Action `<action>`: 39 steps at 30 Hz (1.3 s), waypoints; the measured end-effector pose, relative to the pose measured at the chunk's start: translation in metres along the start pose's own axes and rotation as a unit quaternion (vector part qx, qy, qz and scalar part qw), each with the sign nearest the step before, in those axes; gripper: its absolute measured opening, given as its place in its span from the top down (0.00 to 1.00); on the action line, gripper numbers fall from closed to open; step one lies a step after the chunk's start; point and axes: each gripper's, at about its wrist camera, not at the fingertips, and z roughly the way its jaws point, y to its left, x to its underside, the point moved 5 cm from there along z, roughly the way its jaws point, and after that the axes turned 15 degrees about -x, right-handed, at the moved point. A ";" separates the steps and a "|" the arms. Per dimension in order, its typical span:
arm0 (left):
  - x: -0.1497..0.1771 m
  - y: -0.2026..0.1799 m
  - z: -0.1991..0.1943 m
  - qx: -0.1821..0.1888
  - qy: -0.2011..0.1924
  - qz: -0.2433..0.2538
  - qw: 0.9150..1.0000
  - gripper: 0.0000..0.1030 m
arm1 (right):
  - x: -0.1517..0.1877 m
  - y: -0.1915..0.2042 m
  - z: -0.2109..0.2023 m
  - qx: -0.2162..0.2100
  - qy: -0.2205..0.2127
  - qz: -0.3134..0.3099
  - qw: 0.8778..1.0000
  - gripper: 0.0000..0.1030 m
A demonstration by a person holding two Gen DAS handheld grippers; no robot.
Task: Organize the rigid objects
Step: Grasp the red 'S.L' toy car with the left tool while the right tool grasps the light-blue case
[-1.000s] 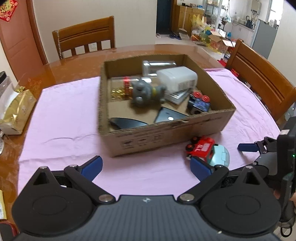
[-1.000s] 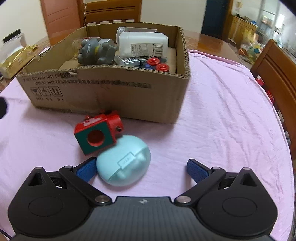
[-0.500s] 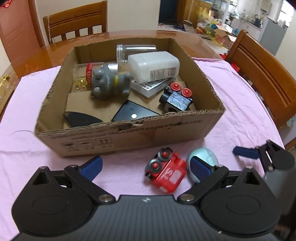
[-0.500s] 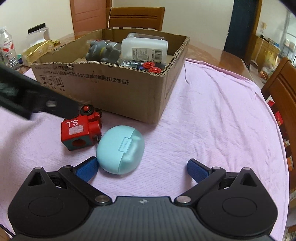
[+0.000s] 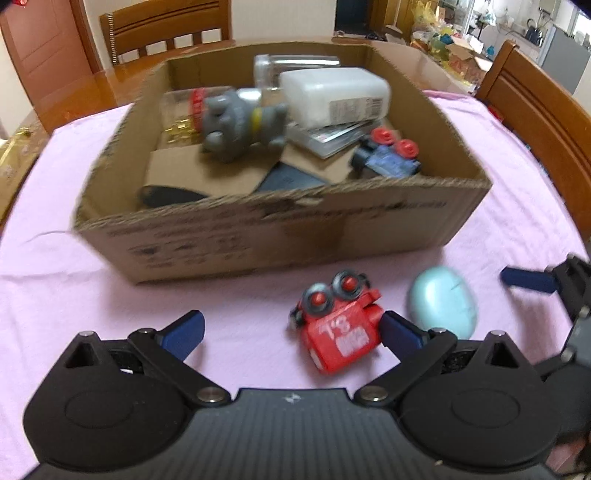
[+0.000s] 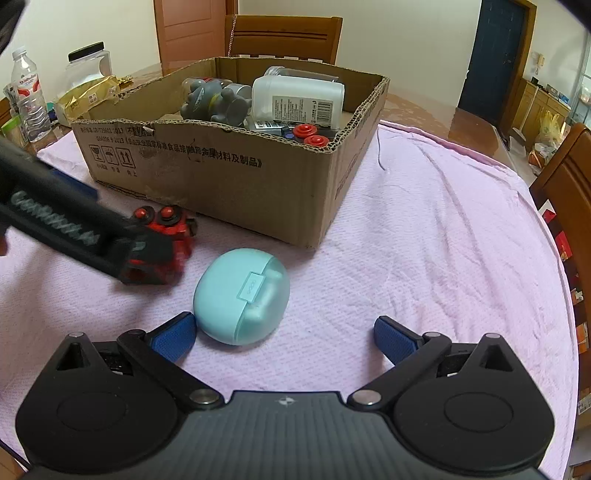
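A cardboard box (image 5: 295, 221) on the pink cloth holds a grey toy (image 5: 240, 122), a white bottle (image 5: 332, 94), a blue toy car (image 5: 388, 158) and other items. In front of it lie a red toy car (image 5: 340, 328) and a light-blue earbud case (image 5: 443, 302). My left gripper (image 5: 291, 332) is open; the red car sits between its fingers, against the right one. My right gripper (image 6: 284, 336) is open; the light-blue case (image 6: 242, 299) lies by its left finger. The left gripper (image 6: 74, 229) covers part of the red car (image 6: 166, 240) in the right wrist view.
The box (image 6: 236, 162) stands on a wooden table with chairs (image 5: 166, 33) behind and at the right (image 5: 546, 122). A water bottle (image 6: 29, 96), a jar (image 6: 88, 66) and a gold packet (image 6: 88, 96) stand at the far left.
My left gripper has moved forward and down toward the red toy car, which now sits between its open fingers. My right gripper has stayed by the blue case.
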 end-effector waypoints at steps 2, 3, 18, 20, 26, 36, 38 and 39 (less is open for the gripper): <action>0.005 0.011 0.000 -0.015 0.001 0.002 1.000 0.02 | 0.000 0.000 0.000 0.001 0.000 0.000 1.000 0.00; 0.008 0.017 0.001 -0.022 0.002 0.003 1.000 0.02 | 0.000 0.000 0.000 0.000 0.000 0.000 1.000 0.00; 0.009 -0.003 0.006 0.033 -0.047 0.035 0.998 0.37 | 0.000 0.001 0.000 0.004 0.005 0.005 1.000 0.00; 0.008 -0.006 0.006 0.034 -0.054 0.040 0.997 0.40 | 0.001 0.001 -0.001 0.004 0.004 0.006 1.000 0.00; 0.007 -0.010 0.004 0.040 -0.059 0.051 0.996 0.53 | 0.002 0.002 -0.001 0.006 0.003 0.007 1.000 0.00; 0.018 0.027 0.008 0.008 -0.044 0.025 0.999 0.53 | -0.003 0.018 0.004 -0.006 0.023 0.005 1.000 0.01; 0.020 0.036 0.009 0.004 -0.040 0.019 0.999 0.53 | -0.005 0.029 0.007 -0.013 0.022 -0.007 1.000 0.05; 0.021 0.039 0.010 0.002 -0.040 0.017 0.999 0.53 | -0.006 0.033 0.008 -0.016 0.020 -0.011 1.000 0.08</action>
